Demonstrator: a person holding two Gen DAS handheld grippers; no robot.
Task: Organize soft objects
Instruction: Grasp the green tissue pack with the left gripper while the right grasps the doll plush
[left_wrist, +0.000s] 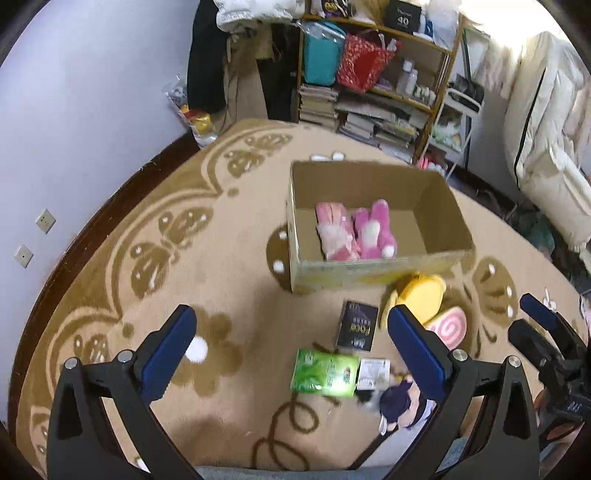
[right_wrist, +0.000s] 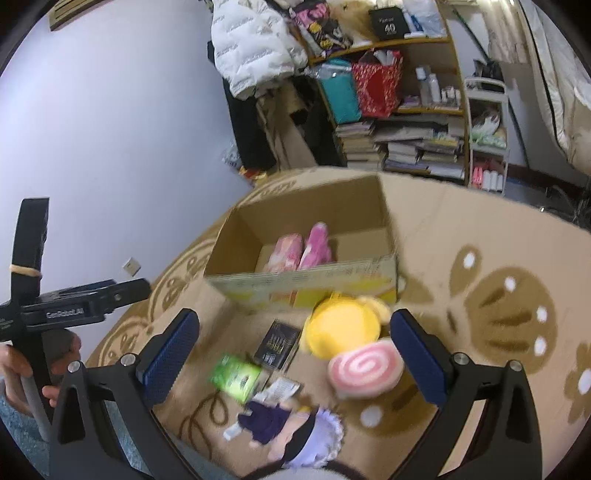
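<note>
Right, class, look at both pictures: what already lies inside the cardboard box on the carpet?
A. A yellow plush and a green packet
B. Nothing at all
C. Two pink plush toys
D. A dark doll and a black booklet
C: two pink plush toys lie side by side on the floor of the cardboard box, while the yellow plush, green packet and doll lie outside it on the carpet.

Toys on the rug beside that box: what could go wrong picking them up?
The pink roll leans against the yellow plush, so a grab may drag both. The green pack and black booklet lie among the toys and could get boxed by mistake. Both views are blurred, so aim may be off.
</note>
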